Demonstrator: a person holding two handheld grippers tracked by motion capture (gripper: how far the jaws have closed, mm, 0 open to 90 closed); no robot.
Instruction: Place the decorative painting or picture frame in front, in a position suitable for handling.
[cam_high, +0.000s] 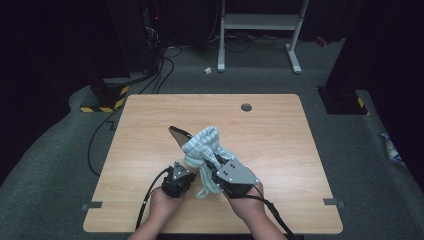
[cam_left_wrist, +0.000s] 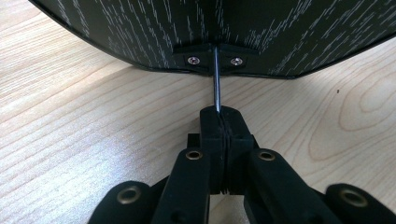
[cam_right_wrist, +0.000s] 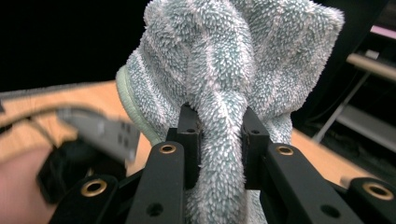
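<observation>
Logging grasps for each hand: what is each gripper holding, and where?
Left gripper pinches the hanger's thin metal hook. Right gripper clamps a bunched fold of the striped towel.

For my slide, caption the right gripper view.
Right gripper clamps a fold of striped teal-and-white towel lifted above the wooden table.

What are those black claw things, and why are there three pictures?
A person's hands each hold a black pincher tool, called a gripper. One picture looks down on the wooden table from above. The other two come from little cameras riding on each gripper. The left gripper pinches a thin metal rod that sticks out of a dark board. The right gripper squeezes a fluffy blue-and-white striped towel and holds it up. From above, the towel drapes over the board.
</observation>
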